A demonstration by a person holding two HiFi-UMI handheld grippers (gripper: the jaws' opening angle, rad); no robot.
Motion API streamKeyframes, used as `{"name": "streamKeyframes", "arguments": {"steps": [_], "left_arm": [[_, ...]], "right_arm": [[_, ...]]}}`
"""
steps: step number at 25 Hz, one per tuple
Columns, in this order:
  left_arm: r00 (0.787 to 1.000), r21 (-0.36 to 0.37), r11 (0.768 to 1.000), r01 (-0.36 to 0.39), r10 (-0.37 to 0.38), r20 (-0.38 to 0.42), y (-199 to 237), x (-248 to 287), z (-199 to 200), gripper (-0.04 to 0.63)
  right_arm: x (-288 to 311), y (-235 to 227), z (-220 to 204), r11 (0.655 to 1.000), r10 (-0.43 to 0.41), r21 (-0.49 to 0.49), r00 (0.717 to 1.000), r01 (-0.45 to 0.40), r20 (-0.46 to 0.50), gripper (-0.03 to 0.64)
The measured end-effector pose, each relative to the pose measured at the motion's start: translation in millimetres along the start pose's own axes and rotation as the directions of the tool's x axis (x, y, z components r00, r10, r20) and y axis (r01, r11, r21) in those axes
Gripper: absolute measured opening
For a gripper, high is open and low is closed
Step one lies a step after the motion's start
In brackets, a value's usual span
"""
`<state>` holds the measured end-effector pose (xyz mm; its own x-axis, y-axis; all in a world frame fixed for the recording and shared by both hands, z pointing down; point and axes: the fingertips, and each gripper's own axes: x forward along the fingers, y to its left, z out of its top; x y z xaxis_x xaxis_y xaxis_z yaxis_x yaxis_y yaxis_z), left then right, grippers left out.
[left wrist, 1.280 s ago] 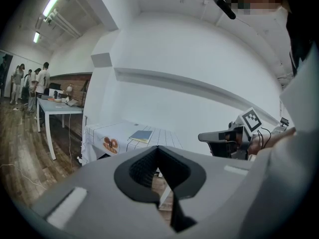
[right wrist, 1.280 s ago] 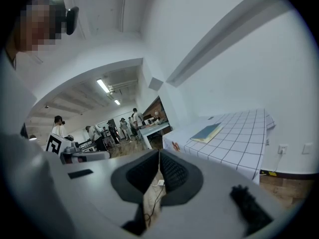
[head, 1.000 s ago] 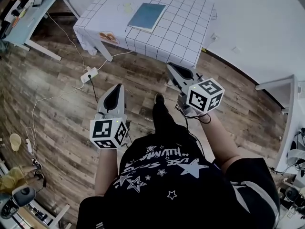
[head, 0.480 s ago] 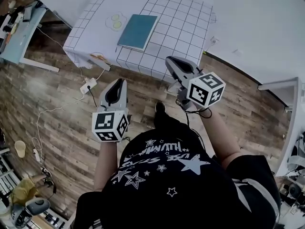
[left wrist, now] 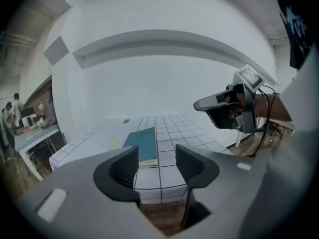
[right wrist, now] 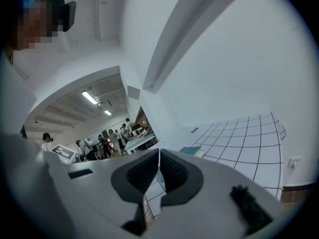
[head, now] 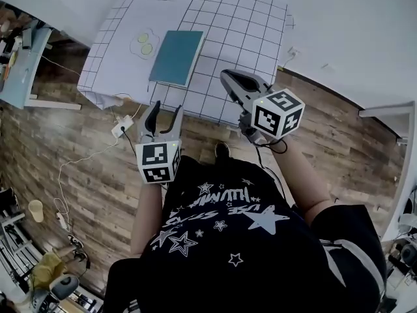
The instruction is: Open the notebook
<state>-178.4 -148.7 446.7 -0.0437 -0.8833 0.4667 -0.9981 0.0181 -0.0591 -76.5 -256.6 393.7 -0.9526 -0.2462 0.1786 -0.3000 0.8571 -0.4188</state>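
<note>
Notebook [head: 176, 57]: teal, closed, flat on gridded bench [head: 241, 31], upper centre of frame. Left tongs [head: 164, 106]: opening, empty, aimed toward it, likely readying for the cover. Right tongs [head: 229, 82]: together, empty.

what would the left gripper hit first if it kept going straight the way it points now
Most likely the near edge of the white grid-patterned tablecloth, straight ahead of the left gripper, whose jaws are opening with nothing between them. The closed teal notebook lies farther back; depth is unclear.
</note>
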Motion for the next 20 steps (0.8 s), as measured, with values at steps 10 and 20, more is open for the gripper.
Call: {"name": "streamKeyframes", "arguments": {"steps": [10, 20], "left_arm": [[0.986, 0.297, 0.953, 0.062, -0.012, -0.166, 7, 70, -35, 0.276], [0.956, 0.514, 0.842, 0.162, -0.005, -0.293, 9, 126, -58, 0.275]], "right_arm": [[1, -31, -1, 0.992, -0.121, 0.037, 0.993, 0.121, 0.007, 0.018], [-9, -63, -3, 0.952, -0.290, 0.116, 0.956, 0.285, 0.033, 0.018]]}}
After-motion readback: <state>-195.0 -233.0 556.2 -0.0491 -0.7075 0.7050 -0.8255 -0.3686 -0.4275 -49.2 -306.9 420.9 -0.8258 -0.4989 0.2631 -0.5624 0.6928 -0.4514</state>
